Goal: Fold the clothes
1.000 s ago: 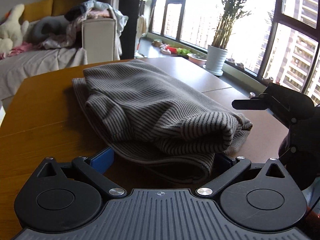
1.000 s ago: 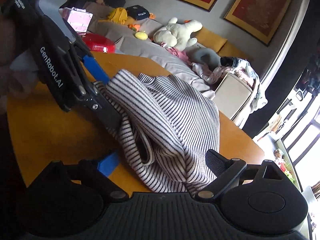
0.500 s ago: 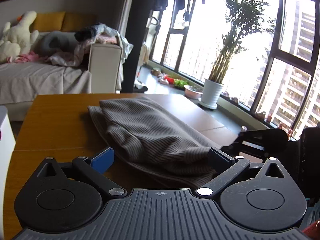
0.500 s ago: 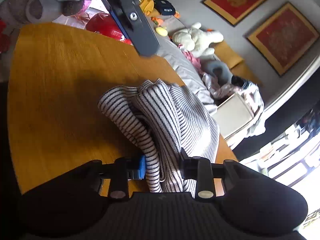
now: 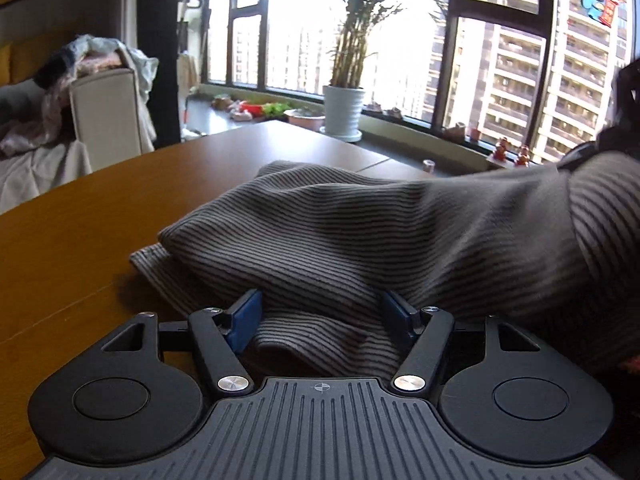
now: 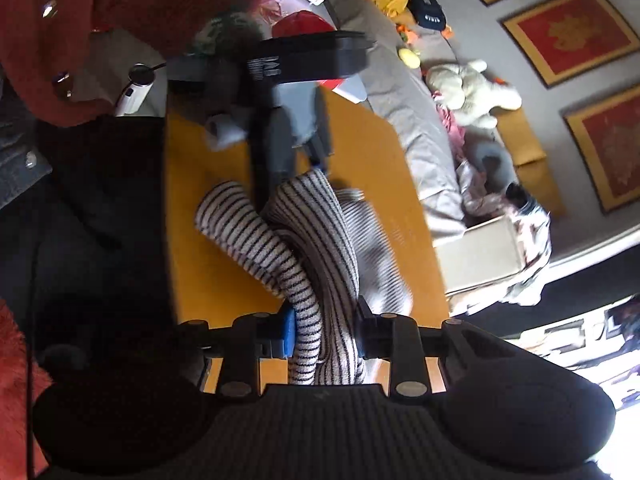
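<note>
A grey, dark-striped knit garment (image 5: pixel 360 232) lies bunched on the wooden table (image 5: pixel 80 248). My left gripper (image 5: pixel 320 316) is at its near edge. The jaws are closing, and a thick fold fills the gap and touches both blue pads. In the right wrist view my right gripper (image 6: pixel 326 328) is rolled sideways above the table (image 6: pixel 192 248). Its jaws are still closing and pinch a rolled edge of the garment (image 6: pixel 304 240), which hangs raised from the pile. The left gripper (image 6: pixel 290 178) shows at the garment's far end.
A potted plant (image 5: pixel 344 108) stands by the window beyond the table's far edge. A beige box piled with clothes (image 5: pixel 108 112) is at the back left. A sofa holds soft toys (image 6: pixel 472 88). The person's red fuzzy sleeve (image 6: pixel 120 20) is close by.
The right gripper closed on the garment's edge, rolled and rose with it. The left gripper pulled back, then moved in again, and its jaws narrowed around the near fold.
</note>
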`<state>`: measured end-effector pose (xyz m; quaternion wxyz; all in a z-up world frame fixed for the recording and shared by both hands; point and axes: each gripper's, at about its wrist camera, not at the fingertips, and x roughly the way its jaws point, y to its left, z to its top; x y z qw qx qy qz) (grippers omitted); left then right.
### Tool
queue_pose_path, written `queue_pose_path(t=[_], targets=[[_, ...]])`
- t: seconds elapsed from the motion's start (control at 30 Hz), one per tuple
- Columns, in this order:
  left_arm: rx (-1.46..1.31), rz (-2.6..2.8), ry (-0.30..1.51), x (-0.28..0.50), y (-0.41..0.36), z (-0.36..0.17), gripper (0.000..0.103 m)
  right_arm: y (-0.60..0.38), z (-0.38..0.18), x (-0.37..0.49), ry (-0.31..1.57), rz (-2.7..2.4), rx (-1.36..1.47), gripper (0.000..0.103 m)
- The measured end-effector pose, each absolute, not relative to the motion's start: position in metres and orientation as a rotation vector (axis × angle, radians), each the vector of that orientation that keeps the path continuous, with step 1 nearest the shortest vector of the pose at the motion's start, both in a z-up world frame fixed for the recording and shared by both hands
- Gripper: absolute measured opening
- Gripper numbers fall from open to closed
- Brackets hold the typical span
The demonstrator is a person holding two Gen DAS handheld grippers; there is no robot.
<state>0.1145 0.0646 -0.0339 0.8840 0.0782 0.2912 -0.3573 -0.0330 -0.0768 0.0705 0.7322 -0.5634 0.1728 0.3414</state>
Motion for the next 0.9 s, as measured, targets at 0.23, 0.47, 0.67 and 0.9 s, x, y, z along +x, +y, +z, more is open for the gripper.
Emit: queue_pose_path(t=[0.23, 0.47, 0.67, 0.9], targets=[[0.087, -0.787, 0.653, 0.129, 0.087, -0.041, 0.072, -0.037, 0.081, 0.081, 0.403, 0.878, -1.163, 0.028], [-0.033, -0.659, 0.715, 0.143, 0.115, -0.042, 0.079, -0.037, 0.031, 0.165, 0.505, 0.855, -0.873, 0.032], [-0.018, -0.646, 0.711, 0.147, 0.116, -0.042, 0.082, -0.064, 0.025, 0.170, 0.491, 0.820, -0.664, 0.035], [0.000, -0.602, 0.723, 0.150, 0.113, -0.032, 0.083, -0.079, 0.019, 0.190, 0.453, 0.818, -0.573, 0.037]])
